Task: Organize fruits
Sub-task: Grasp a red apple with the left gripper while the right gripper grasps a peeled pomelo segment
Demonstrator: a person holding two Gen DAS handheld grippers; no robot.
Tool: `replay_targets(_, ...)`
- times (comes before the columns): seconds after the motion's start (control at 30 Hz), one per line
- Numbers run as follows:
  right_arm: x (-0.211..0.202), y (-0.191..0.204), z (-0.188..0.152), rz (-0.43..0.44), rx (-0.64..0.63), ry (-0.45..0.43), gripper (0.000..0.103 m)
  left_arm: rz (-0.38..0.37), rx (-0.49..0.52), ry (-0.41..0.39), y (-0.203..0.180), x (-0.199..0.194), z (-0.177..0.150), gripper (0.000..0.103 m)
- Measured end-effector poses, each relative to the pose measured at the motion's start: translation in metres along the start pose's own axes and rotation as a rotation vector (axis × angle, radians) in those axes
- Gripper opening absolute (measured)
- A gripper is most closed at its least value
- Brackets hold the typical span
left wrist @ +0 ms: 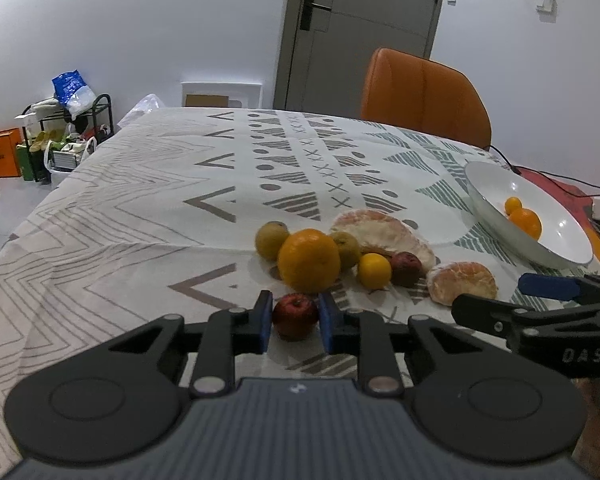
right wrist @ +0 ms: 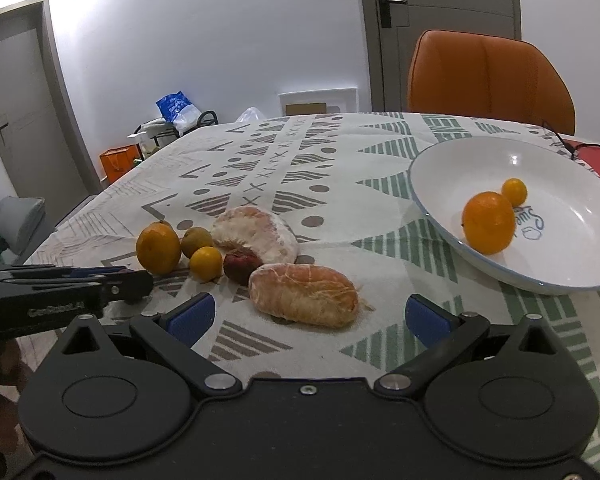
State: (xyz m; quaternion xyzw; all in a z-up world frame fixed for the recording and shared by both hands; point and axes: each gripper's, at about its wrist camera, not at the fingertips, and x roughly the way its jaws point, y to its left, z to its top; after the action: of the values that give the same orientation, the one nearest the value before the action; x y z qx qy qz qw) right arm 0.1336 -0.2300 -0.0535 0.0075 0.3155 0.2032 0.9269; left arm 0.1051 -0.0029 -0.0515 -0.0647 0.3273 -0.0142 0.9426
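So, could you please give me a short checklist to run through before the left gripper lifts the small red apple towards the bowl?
1. Left gripper closed on the small red apple: ok.
2. Grip firm enough to lift: cannot tell.
3. Large orange just beyond the apple, may get nudged: not ok.
4. White bowl has free room beside its two oranges: ok.
5. Right gripper open, holding nothing: ok.

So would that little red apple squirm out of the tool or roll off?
The red apple looks firm and smooth, so probably stiff but slightly slippery. Being round, it would likely roll if released. The left tool pinches it at its widest part, which should hold.
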Motion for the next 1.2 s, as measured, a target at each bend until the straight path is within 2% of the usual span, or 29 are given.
replay_targets(0.13, 0.006, 0.007, 0.002, -0.024, -0.017, -0.003, 0.101, 0.01, -0.013, -0.008, 0.006, -0.004, 0.001, 0.023)
replay_targets(0.23, 0.012, 0.01, 0.003, -0.036, -0.01, 0.016, 0.095, 0.02, -0.019, -0.015, 0.013, -0.009, 0.003, 0.023)
replay_targets(0.43, 0.019, 0.017, 0.003, -0.043, -0.03, 0.017, 0.091, 0.041, -0.028, -0.031, 0.022, -0.016, 0.005, 0.023)
replay_targets(0.57, 0.025, 0.023, 0.006, -0.078, -0.061, 0.026, 0.09, 0.049, -0.036, -0.041, 0.025, -0.021, 0.005, 0.023)
replay_targets(0.63, 0.027, 0.025, 0.007, -0.103, -0.08, 0.023, 0.082, 0.049, -0.039, -0.045, 0.025, -0.023, 0.006, 0.023)
replay_targets(0.7, 0.027, 0.025, 0.007, -0.114, -0.081, 0.011, 0.069, 0.045, -0.037, -0.047, 0.023, -0.024, 0.007, 0.023)
replay_targets(0.77, 0.025, 0.023, 0.007, -0.121, -0.086, 0.003, 0.063, 0.036, -0.032, -0.049, 0.022, -0.025, 0.007, 0.023)
replay_targets(0.93, 0.014, 0.019, 0.004, -0.099, -0.068, -0.007, 0.061, 0.004, -0.013, -0.058, 0.017, -0.027, 0.011, 0.023)
replay_targets(1.2, -0.014, 0.008, 0.002, -0.094, -0.028, -0.078, 0.061, -0.041, 0.029, -0.058, -0.005, -0.025, 0.017, 0.023)
